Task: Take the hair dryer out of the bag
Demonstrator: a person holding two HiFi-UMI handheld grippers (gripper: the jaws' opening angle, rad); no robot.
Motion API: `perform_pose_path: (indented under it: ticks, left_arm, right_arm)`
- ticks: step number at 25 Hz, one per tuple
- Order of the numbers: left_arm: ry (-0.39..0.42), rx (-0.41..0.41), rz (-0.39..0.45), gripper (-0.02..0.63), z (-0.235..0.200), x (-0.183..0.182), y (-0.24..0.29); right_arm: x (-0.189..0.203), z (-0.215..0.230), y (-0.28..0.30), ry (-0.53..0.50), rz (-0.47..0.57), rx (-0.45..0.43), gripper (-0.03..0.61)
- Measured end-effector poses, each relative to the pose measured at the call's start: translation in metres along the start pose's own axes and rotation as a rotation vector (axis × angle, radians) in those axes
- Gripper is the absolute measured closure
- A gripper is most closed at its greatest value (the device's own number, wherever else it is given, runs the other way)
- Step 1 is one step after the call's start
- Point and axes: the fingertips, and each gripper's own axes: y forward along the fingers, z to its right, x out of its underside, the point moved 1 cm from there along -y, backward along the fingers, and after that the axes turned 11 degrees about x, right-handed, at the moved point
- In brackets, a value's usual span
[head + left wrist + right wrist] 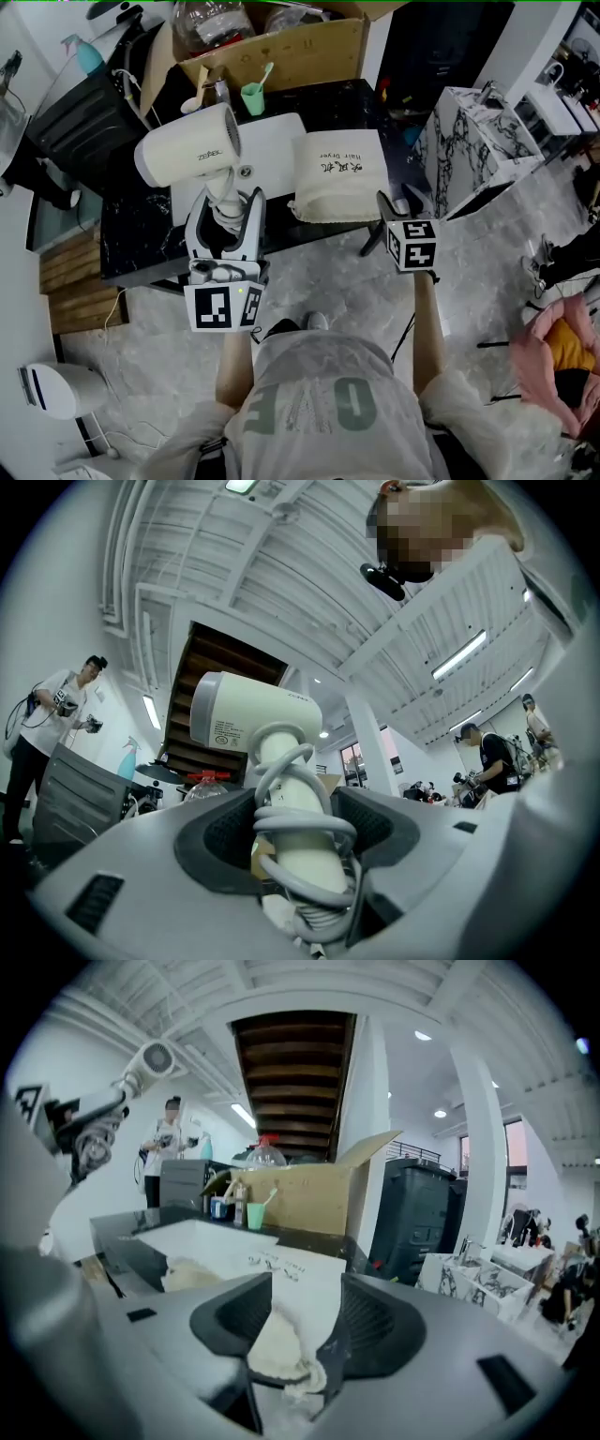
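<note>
We have the hair dryer [187, 145] fully out of the bag [339, 173], with our left gripper [228, 211] clamped on its handle and the dryer rising just beyond the jaws. Our right gripper [302, 1321] stands with its jaws apart, and the flat bag's edge lies loose between them on the counter [131, 246]. We judge the task essentially done.

The hair dryer [187, 148] sits in the left gripper [225, 214] above the table [141, 246], left of the bag [339, 176] lying flat on it, whose near right corner lies between the jaws of the right gripper [386, 208], with a cup [252, 97] and a cardboard box [291, 52] behind them.
</note>
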Motion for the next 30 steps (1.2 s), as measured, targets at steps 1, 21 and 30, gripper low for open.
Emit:
perform_pose_path:
  ticks: [1,21,30]
  left_arm:
    - [0.001,0.001,0.002,0.331,0.0,-0.001,0.0]
    - [0.049,-0.023,0.041,0.331,0.018,-0.017,-0.015]
    - [0.049,-0.044,0.049,0.331,0.019,-0.014,-0.027]
  right_arm:
    - [-0.014,0.003,-0.006,0.042,0.029,-0.01,0.357]
    - [-0.15,-0.059,-0.141,0.136,0.65,-0.019,0.498]
    - [-0.13,-0.064,-0.143,0.151,0.607,-0.039,0.54]
